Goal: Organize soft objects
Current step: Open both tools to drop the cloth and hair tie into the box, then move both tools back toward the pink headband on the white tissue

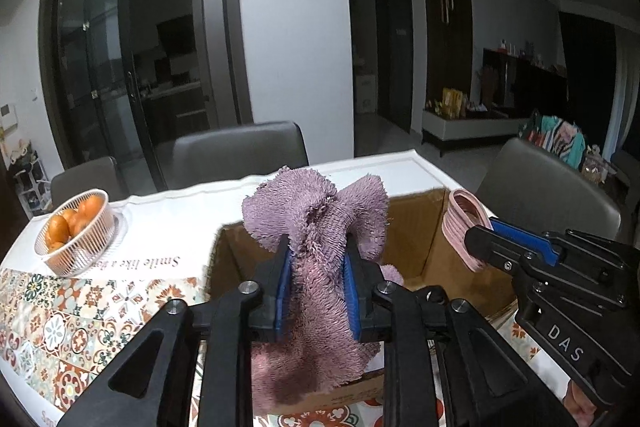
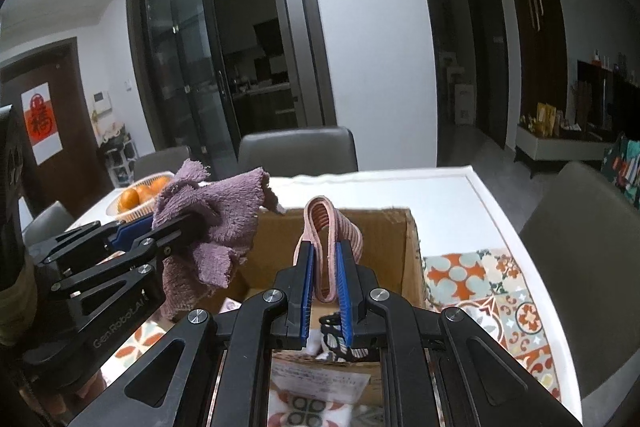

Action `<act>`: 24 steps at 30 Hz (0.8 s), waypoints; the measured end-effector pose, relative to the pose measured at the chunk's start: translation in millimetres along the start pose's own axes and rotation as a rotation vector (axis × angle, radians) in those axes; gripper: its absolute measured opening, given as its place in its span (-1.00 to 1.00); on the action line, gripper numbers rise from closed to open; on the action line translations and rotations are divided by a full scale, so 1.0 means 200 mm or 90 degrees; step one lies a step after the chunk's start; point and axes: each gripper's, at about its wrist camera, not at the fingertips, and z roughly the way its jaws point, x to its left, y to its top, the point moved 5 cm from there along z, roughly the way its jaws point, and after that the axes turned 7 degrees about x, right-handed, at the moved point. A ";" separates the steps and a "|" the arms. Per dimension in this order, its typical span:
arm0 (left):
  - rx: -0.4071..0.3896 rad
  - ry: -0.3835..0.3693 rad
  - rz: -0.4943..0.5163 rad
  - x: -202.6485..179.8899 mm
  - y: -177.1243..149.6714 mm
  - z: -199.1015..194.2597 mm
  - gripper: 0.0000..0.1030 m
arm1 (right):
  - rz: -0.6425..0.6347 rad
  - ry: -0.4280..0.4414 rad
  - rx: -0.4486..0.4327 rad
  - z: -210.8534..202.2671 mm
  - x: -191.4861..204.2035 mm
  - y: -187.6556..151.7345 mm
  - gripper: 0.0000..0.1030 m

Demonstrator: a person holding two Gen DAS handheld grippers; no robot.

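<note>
My left gripper (image 1: 318, 259) clamps purple towel (image 1: 320, 223) above cardboard box (image 1: 416, 227); my right gripper (image 2: 324, 267) pinches pink ribbed cloth (image 2: 332, 231) alongside, over patterned tablecloth (image 1: 80, 323).

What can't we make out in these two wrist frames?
- Cardboard box contents: right wrist view, mostly hidden by the right gripper and its pink ribbed looped item; only a patterned scrap shows.
- Box floor: left wrist view, covered by the purple terry cloth clamped in the left gripper.
- Tablecloth lettering: left wrist view, partly cut off by the wire basket of oranges.
</note>
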 end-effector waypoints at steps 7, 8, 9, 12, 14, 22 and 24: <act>0.013 0.009 0.007 -0.03 -0.03 0.05 0.08 | 0.027 -0.001 0.042 0.10 -0.08 -0.05 -0.59; 0.013 0.015 0.010 -0.03 -0.03 0.05 0.12 | 0.031 -0.002 0.043 0.10 -0.08 -0.05 -0.50; 0.012 0.026 0.012 -0.04 -0.03 0.04 0.17 | 0.032 -0.004 0.042 0.10 -0.08 -0.06 -0.45; 0.006 0.034 0.011 -0.02 -0.04 0.02 0.22 | 0.032 -0.010 0.037 0.09 -0.09 -0.06 -0.34; 0.003 0.036 0.004 -0.01 -0.05 -0.01 0.26 | 0.032 -0.013 0.029 0.07 -0.09 -0.06 -0.25; -0.015 0.052 -0.010 0.04 -0.09 -0.16 0.33 | 0.013 -0.017 0.013 0.00 -0.05 -0.05 -0.24; -0.020 0.055 -0.012 0.05 -0.11 -0.20 0.33 | 0.009 -0.018 0.007 -0.04 -0.03 -0.06 -0.22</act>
